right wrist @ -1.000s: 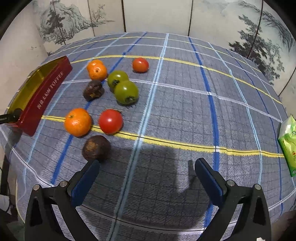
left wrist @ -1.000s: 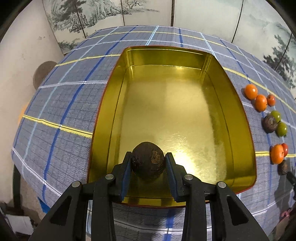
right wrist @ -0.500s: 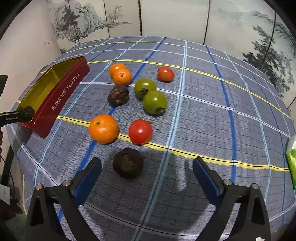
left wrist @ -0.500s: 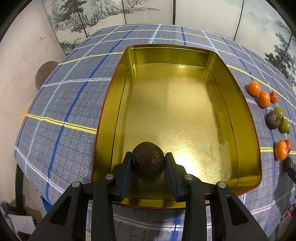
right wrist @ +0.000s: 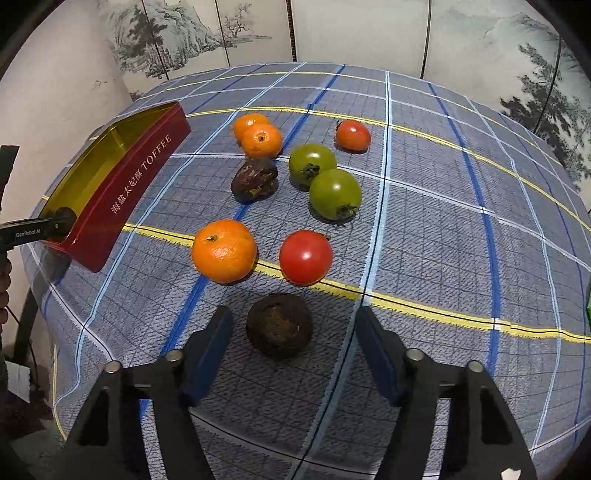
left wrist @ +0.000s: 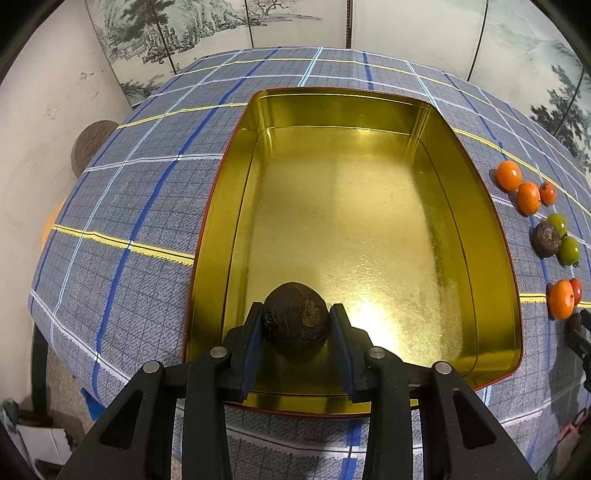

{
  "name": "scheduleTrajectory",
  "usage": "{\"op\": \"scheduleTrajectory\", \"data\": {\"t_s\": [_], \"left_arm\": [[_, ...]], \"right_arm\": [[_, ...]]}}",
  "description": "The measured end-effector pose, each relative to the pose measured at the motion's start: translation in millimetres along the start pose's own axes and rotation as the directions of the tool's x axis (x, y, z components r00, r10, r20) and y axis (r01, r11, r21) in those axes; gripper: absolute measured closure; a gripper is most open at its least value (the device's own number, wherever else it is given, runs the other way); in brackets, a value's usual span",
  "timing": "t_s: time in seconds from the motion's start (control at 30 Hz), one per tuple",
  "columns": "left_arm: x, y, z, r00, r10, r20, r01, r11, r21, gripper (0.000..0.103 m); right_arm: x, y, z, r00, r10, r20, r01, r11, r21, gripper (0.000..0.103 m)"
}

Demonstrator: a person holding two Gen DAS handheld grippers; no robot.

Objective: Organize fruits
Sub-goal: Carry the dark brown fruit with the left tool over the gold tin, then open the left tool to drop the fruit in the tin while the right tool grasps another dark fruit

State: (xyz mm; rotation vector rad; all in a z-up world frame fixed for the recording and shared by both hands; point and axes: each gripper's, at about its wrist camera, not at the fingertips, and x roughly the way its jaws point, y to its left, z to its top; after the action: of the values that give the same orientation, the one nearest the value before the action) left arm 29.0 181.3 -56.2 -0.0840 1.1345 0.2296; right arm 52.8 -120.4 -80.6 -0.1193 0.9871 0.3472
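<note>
My left gripper (left wrist: 295, 325) is shut on a dark brown round fruit (left wrist: 295, 319), held over the near end of the gold tin (left wrist: 480, 236), which has red outer walls (right wrist: 122, 192). My right gripper (right wrist: 291, 339) is open, its jaws on either side of a second dark brown fruit (right wrist: 279, 325) that lies on the cloth. Beyond it lie an orange (right wrist: 224, 251), a red tomato (right wrist: 306, 256), two green tomatoes (right wrist: 334, 194), a wrinkled brown fruit (right wrist: 255, 179), two more oranges (right wrist: 261, 140) and a small red tomato (right wrist: 352, 135).
The checked blue-grey tablecloth (right wrist: 443, 221) covers a round table. A painted folding screen (right wrist: 332, 33) stands behind it. A green packet (right wrist: 588, 306) shows at the right edge. The loose fruits also show in the left wrist view (left wrist: 546, 240), right of the tin.
My right gripper has moved forward and left until the nearest brown fruit sits between its open jaws. My left gripper has risen slightly, still holding its fruit over the tin.
</note>
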Motion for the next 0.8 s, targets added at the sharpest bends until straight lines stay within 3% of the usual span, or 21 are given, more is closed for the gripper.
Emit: {"op": "scheduleTrajectory", "data": {"t_s": [0.4, 0.8], "left_arm": [[0.7, 0.5, 0.0, 1.000, 0.002, -0.003, -0.002, 1.000, 0.002, 0.066], [3.5, 2.9, 0.2, 1.000, 0.008, -0.012, -0.008, 1.000, 0.003, 0.064]], "right_arm": [[2.2, 5.4, -0.6, 1.000, 0.021, -0.007, -0.021, 1.000, -0.015, 0.070], [-5.1, 6.5, 3.3, 1.000, 0.011, 0.014, -0.010, 1.000, -0.020, 0.070]]}}
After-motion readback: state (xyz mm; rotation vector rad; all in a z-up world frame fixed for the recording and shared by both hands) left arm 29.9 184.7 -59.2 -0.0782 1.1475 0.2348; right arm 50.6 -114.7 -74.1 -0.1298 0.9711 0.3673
